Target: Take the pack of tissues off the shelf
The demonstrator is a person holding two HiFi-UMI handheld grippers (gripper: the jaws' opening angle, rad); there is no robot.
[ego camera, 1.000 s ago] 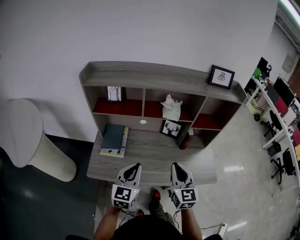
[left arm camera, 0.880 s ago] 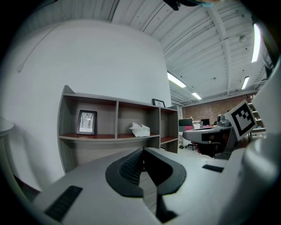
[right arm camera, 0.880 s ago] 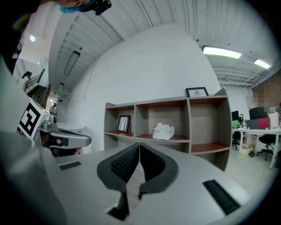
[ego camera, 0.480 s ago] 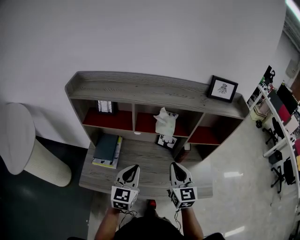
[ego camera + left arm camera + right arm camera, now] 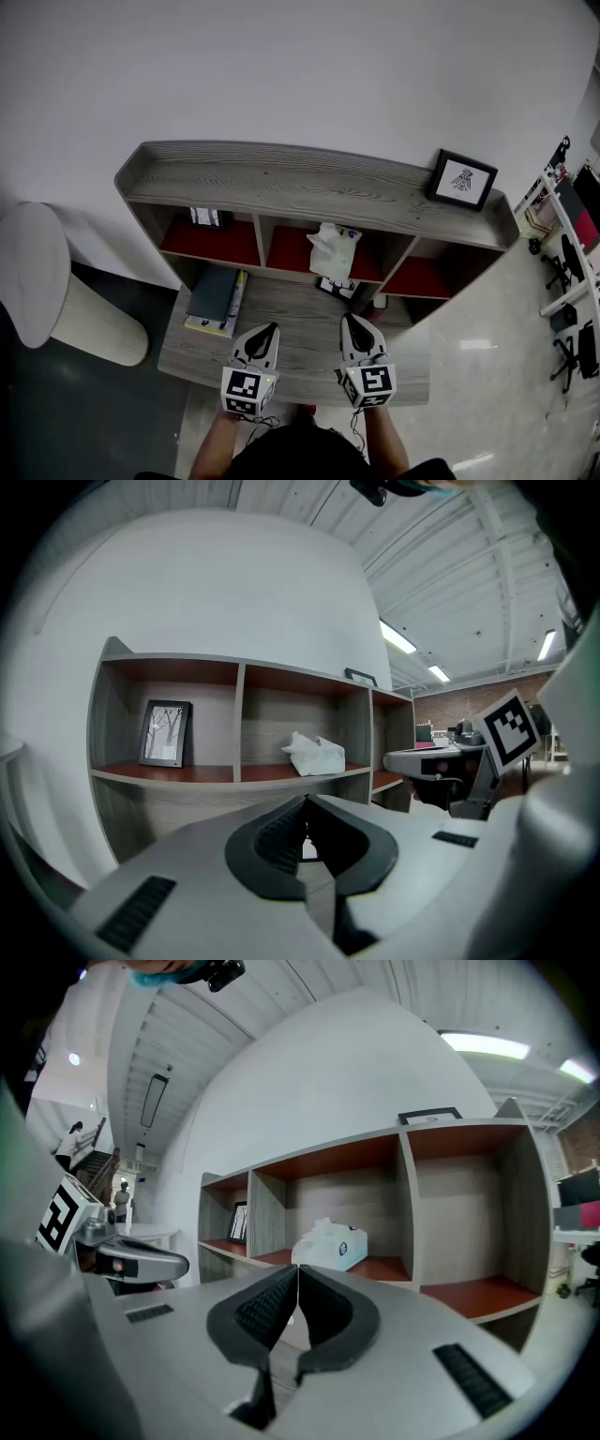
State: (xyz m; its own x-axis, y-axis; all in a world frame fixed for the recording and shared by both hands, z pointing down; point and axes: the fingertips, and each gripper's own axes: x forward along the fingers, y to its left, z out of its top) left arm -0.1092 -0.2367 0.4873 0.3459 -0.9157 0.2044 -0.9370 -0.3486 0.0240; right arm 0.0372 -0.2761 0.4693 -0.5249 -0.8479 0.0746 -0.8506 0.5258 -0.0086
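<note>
The person stands at a desk with a shelf rising from its back edge, and the pack of tissues sits in the shelf's middle compartment, on the reddish board, with a loose tissue poking up out of its top. It lies near the front of that compartment, so I judge it easy to reach straight in from the desk side. The left gripper and the right gripper are held side by side over the front part of the desk, both pointing at the shelf and well apart from the pack. Each has its jaws pressed together with nothing between them, which suits carrying them forward but not grabbing; whichever goes in will have to spread first. The right one lines up more nearly with the middle compartment, so it looks the likelier to take the pack. A small frame stands in the left compartment and books lie on the desk's left side, both out of the way.
</note>
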